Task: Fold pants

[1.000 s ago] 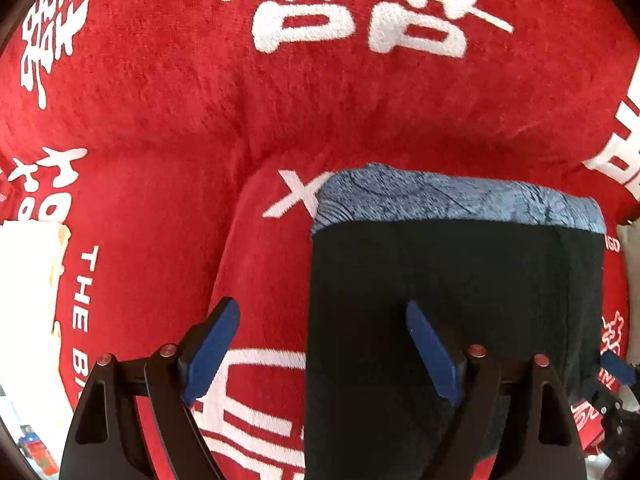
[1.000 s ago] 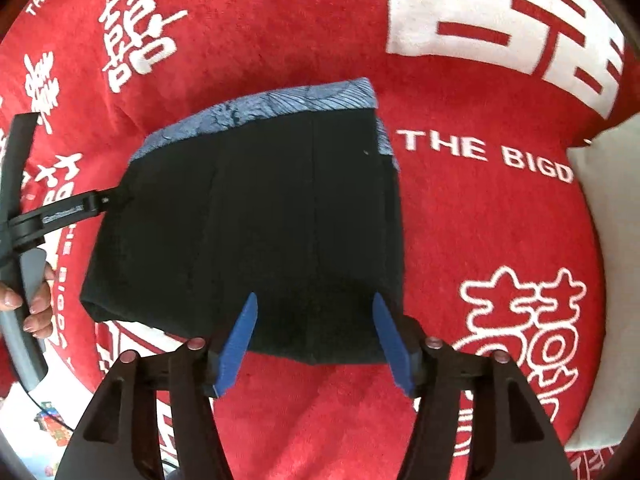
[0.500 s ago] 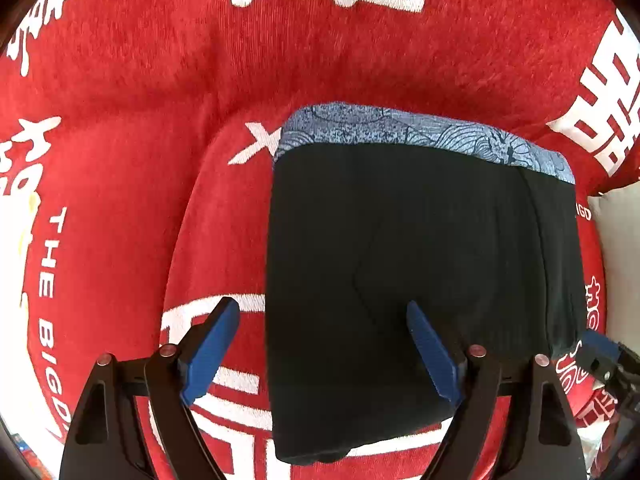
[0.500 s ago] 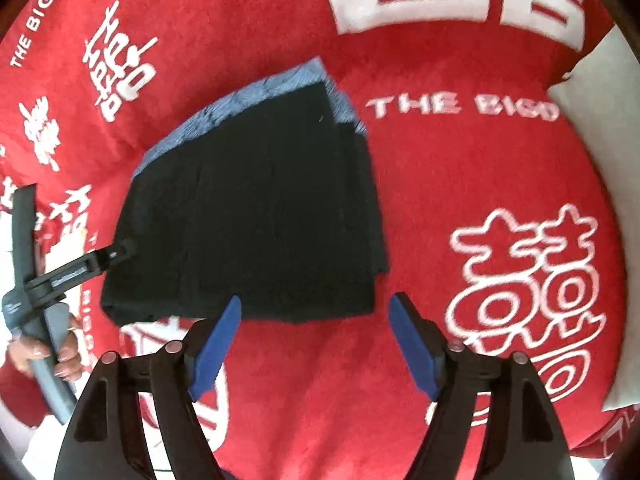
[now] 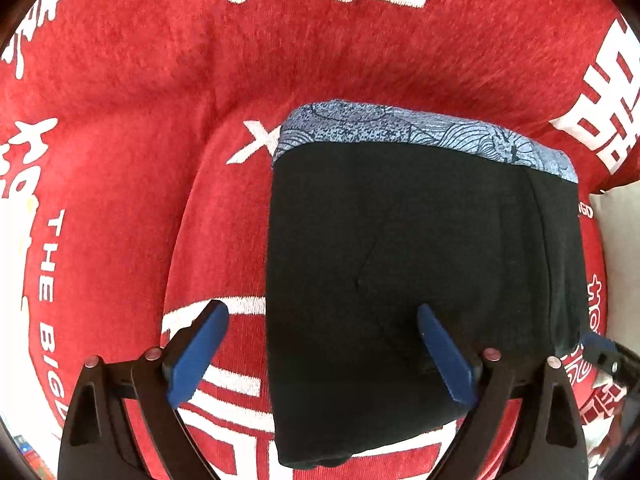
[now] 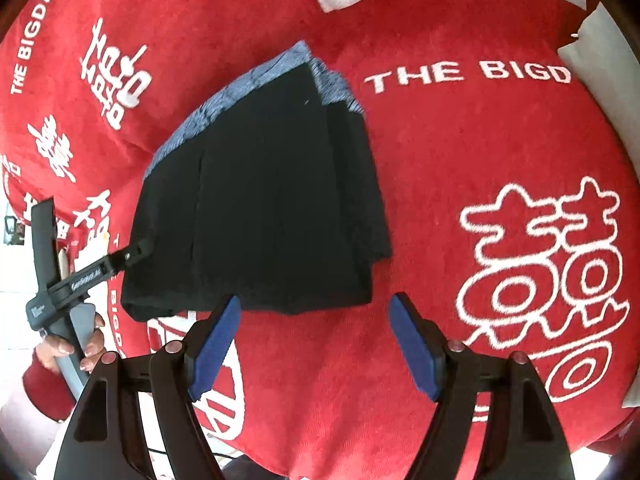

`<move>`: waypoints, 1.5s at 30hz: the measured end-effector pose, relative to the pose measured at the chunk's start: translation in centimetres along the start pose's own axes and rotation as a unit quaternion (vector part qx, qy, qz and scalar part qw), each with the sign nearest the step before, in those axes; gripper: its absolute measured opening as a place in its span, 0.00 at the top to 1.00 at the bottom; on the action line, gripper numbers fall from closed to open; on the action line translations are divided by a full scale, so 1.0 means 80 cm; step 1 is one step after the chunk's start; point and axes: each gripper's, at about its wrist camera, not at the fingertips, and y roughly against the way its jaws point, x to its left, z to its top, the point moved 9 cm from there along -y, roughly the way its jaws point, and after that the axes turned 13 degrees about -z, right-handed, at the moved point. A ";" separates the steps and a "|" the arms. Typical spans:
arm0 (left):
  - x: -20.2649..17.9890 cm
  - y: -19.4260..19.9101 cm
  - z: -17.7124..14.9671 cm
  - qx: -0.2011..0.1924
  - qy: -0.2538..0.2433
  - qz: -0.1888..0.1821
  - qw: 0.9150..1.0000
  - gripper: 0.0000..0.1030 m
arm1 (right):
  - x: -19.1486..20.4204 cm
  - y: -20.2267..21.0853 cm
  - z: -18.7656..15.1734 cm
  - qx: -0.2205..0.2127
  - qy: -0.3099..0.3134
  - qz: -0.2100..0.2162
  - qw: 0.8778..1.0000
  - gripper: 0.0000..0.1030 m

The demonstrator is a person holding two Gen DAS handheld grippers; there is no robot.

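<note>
Pants (image 5: 400,264): black, folded into a compact stacked rectangle on the red blanket (image 5: 140,80), blue patterned waistband (image 5: 420,132) at the far edge.

Nearest in each wrist view are the grippers. Left gripper (image 5: 322,356) has its blue fingers spread wide and holds nothing; its right finger overlaps the near part of the pants in the picture, its left finger is over bare blanket, and contact can't be told. Right gripper (image 6: 316,346) is also spread and empty, just short of the near edge of the pants, apparently not touching. The person's left hand (image 6: 74,344) shows on the other tool's handle at the left of the right wrist view.

Step, as a judgement: folding looks done or almost done, and both tools seem to be clear of the cloth. Next move likely only a tidy-up, since in the right wrist view the layers step out unevenly along the right side and near right corner (image 6: 376,260); squaring that would call for a light pinch or nudge on the loose layers without dragging the stack.

Edges and room: the near edge of the pants reads as a rounded fold, the left edge straight. Open blanket all round, most on the right and beyond the waistband. A white surface (image 6: 604,68) shows past the blanket's far right edge, well apart from the pants.
</note>
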 end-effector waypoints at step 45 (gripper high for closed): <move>-0.028 -0.041 0.055 0.028 -0.005 -0.183 0.983 0.39 | 0.019 -0.062 0.100 0.065 0.003 0.183 0.981 0.55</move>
